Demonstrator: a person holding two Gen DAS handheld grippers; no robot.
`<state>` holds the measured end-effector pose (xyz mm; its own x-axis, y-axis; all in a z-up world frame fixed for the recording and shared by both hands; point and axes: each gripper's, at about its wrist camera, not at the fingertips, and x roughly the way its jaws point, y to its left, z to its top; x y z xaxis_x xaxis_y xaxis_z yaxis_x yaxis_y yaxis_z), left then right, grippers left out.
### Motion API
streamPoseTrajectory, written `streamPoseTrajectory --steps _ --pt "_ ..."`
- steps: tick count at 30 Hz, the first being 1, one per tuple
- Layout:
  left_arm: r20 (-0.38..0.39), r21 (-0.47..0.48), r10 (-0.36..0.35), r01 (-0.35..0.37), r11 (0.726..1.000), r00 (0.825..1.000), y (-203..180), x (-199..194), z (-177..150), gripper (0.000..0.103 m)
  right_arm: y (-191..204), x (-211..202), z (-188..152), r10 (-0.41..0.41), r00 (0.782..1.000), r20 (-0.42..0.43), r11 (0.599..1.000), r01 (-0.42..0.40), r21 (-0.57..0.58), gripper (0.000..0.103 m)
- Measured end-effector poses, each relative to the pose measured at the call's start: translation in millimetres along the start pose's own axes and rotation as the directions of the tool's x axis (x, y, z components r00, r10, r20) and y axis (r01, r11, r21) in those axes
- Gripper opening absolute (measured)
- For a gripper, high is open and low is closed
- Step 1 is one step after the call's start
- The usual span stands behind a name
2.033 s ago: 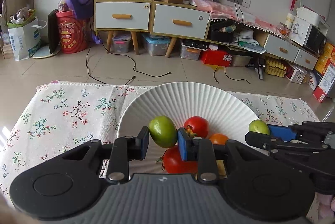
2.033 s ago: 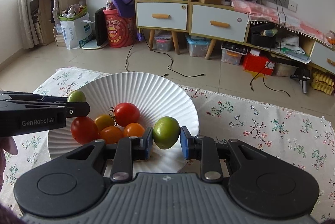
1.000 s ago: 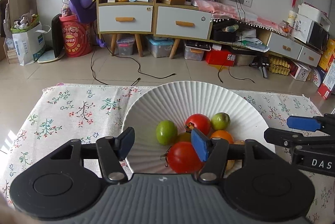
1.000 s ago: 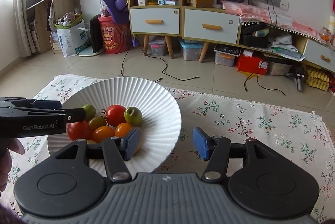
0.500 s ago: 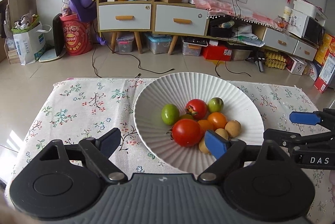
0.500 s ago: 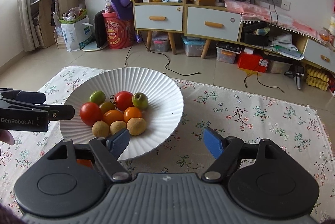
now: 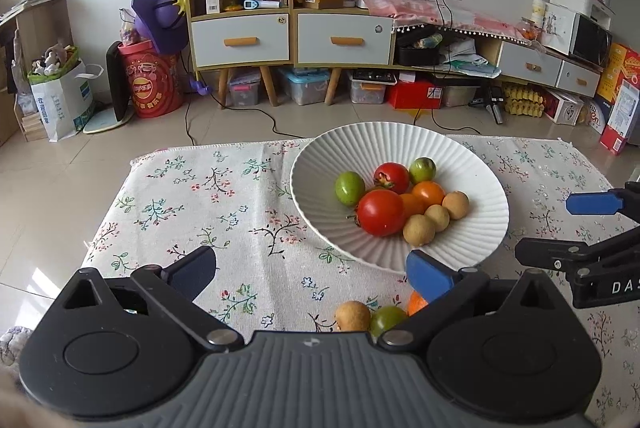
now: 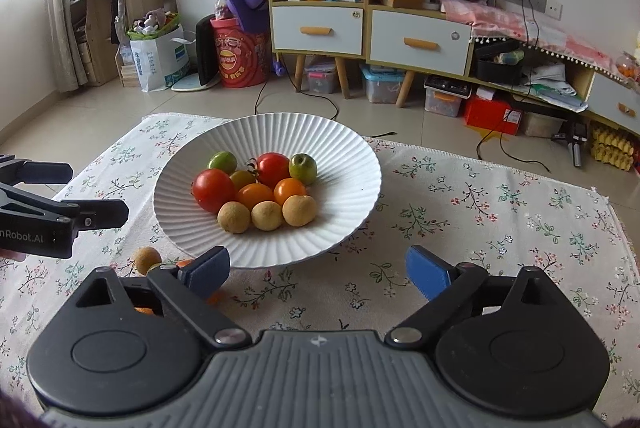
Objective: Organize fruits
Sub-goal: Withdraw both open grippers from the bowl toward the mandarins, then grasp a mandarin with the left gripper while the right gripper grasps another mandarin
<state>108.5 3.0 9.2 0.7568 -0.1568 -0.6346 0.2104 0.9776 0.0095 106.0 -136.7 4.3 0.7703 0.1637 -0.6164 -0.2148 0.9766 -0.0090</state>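
Currently both tools, left tool (image 7: 310,274) and right tool (image 8: 318,268), hang released and empty; loose longan (image 7: 352,315) lies bottom centre, before the plate (image 7: 486,228). Approach low, straddle it, close gently.

Bright daylight, sharp, fisheye-warped edges

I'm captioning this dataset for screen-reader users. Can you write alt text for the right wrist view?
A white ribbed bowl on a floral tablecloth holds red, orange and green tomatoes and three tan round fruits, seen past the open, empty right gripper. A tan fruit lies on the cloth beside the bowl; the left gripper enters from the left.
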Motion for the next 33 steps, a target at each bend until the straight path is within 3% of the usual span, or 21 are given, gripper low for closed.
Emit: streamPoseTrajectory --steps 14,21,33 --pt "-0.087 0.098 -0.019 0.027 0.995 0.996 8.6 10.6 -38.2 0.096 29.9 13.3 -11.3 0.034 0.998 -0.049 0.998 -0.036 -0.045 0.098" --pt "-0.135 0.072 -0.065 0.075 0.995 0.989 8.5 16.4 -43.6 0.096 34.9 18.9 -10.4 0.065 0.996 -0.064 0.998 -0.065 0.001 0.097" --pt "-0.152 0.074 -0.091 0.103 0.992 0.984 4.3 13.4 -44.5 0.096 34.5 33.8 -10.0 0.159 0.979 -0.126 0.982 -0.143 0.125 0.071"
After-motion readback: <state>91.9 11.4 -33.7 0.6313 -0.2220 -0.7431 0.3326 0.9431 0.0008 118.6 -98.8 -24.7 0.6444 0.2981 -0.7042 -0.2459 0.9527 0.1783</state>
